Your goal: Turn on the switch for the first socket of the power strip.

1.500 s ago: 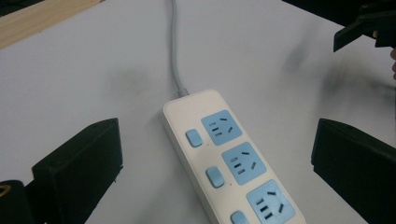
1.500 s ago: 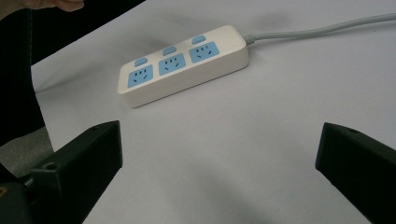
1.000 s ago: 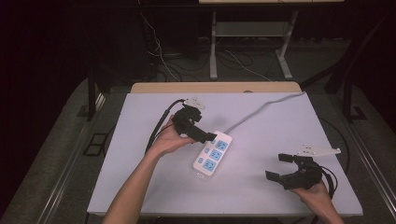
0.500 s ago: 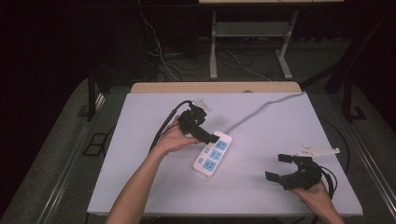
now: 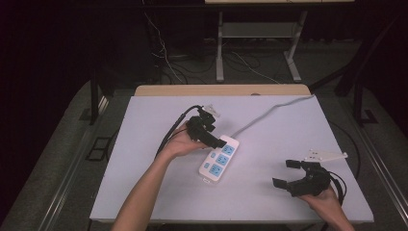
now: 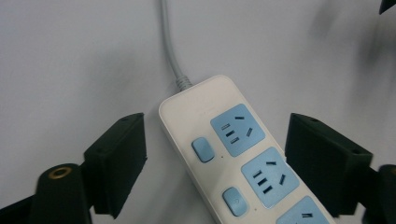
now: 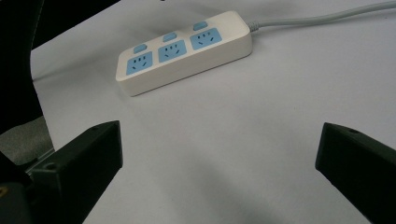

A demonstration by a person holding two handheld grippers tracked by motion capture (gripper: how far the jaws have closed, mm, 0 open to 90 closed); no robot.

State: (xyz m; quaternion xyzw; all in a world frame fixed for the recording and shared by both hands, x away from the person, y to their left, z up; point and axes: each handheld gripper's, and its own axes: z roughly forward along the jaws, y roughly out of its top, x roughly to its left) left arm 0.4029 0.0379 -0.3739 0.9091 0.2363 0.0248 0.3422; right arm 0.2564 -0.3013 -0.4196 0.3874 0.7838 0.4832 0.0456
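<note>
My left gripper spread wide, jaws flanking the cord end of the strip without touching it, strip lay mid-table, grey cord ran back, my right gripper also spread, well apart near the front right corner

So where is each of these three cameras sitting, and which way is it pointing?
High view: above the person's side, looking forward and down on the white table; both forearms, left hand-held gripper, right hand-held gripper.
Left gripper view: rides the left hand-held gripper, looking down at the cord end of the power strip between its open jaws.
Right gripper view: rides the right hand-held gripper, low, looking across the table; jaws open.
Shared: all three show the power strip and its grey cord.
</note>
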